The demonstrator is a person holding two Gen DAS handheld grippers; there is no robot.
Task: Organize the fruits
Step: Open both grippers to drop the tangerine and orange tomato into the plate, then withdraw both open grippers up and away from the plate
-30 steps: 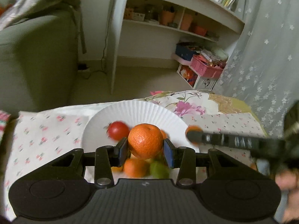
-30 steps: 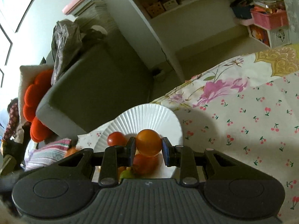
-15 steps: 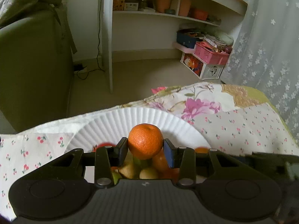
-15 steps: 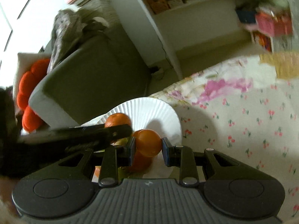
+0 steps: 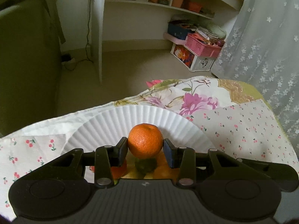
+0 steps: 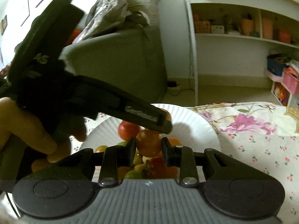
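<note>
My left gripper (image 5: 145,149) is shut on a dimpled orange mandarin (image 5: 145,140) and holds it over the near part of a white paper plate (image 5: 130,117). My right gripper (image 6: 148,146) is shut on a smooth orange fruit (image 6: 148,144) above the same plate (image 6: 198,128). The left gripper crosses the right wrist view (image 6: 164,124) from the left, its tip just above my right fingers. A red tomato (image 6: 129,129) and several green, yellow and orange fruits (image 6: 134,173) lie piled on the plate below; part of the pile shows under the mandarin (image 5: 144,165).
The plate sits on a cherry-print cloth (image 5: 243,128) with a floral patch (image 5: 194,100) at the far edge. Beyond are a grey sofa (image 6: 119,63), a white shelf unit (image 5: 149,18), a pink basket (image 5: 203,44) and a lace curtain (image 5: 265,43).
Both grippers kept their fruit and moved in over the plate. The left gripper has swung across the right wrist view, and the plate has dropped lower and closer in both views.
</note>
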